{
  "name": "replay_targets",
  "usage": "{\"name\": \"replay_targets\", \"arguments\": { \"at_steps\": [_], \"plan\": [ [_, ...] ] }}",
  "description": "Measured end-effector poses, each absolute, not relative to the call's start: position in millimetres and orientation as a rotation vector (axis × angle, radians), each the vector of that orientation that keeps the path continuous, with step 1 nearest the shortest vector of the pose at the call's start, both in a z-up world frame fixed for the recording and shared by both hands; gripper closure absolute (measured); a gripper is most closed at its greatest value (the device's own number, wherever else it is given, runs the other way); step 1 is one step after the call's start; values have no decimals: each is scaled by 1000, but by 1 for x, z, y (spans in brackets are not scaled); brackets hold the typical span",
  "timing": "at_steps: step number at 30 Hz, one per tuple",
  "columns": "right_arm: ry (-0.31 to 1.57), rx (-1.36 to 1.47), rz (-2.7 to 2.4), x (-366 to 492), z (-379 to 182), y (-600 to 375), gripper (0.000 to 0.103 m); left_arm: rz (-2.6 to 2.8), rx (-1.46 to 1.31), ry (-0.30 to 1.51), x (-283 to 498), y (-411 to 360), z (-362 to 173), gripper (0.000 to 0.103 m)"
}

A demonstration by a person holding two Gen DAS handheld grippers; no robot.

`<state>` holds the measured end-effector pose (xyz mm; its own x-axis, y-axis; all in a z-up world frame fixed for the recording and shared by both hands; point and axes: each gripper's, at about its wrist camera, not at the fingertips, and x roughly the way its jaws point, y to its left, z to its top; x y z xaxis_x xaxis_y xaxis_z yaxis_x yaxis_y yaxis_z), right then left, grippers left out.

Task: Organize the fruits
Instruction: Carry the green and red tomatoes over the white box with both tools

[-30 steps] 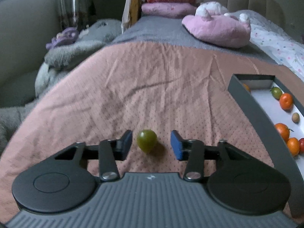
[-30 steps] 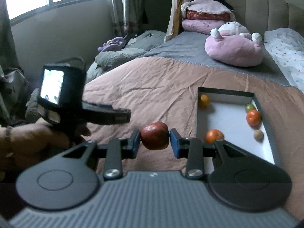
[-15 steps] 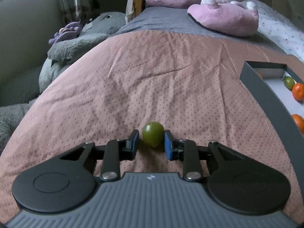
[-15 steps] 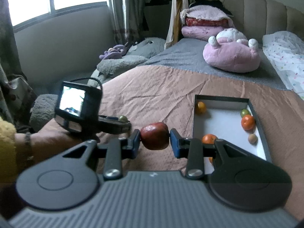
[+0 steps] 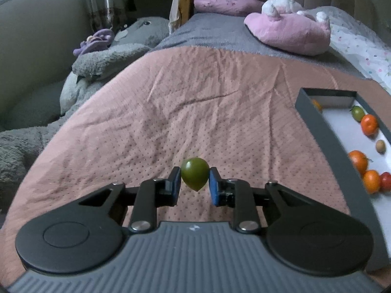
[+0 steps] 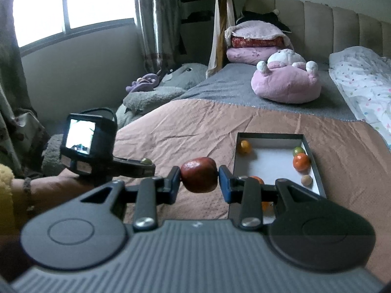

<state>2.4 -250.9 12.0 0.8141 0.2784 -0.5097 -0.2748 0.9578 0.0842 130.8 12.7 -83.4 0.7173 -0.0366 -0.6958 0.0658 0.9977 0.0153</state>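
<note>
Left gripper (image 5: pixel 194 183) — clamped on a green fruit (image 5: pixel 194 173), held above the pink bedspread (image 5: pixel 195 112). Right gripper (image 6: pixel 199 182) — clamped on a red fruit (image 6: pixel 199 174), just left of the grey tray (image 6: pixel 315 168) containing oranges (image 6: pixel 301 162) and other small fruits.

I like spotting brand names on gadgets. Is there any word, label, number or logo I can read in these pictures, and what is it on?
No readable words or numbers.
Left gripper: a small pale emblem on its grey body, no letters legible.
Right gripper: the same small emblem, unreadable.
White stickers under the lit camera screen: too blurred to read.
The screen shows only a bright picture, no text.
</note>
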Motion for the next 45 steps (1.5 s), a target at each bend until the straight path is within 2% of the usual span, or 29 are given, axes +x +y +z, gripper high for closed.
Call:
{"name": "replay_targets", "arguments": {
  "at_steps": [16,35,45],
  "plan": [
    [510,29,282,-25,20,-271,66,-139,29,669,79,-27,-13,74],
    [501,31,272,-48,21,-279,66,-208,53,622,45,-48,26,74],
    [528,63,227,-48,10,-297,66,-262,82,622,53,-80,35,74]
  ]
}}
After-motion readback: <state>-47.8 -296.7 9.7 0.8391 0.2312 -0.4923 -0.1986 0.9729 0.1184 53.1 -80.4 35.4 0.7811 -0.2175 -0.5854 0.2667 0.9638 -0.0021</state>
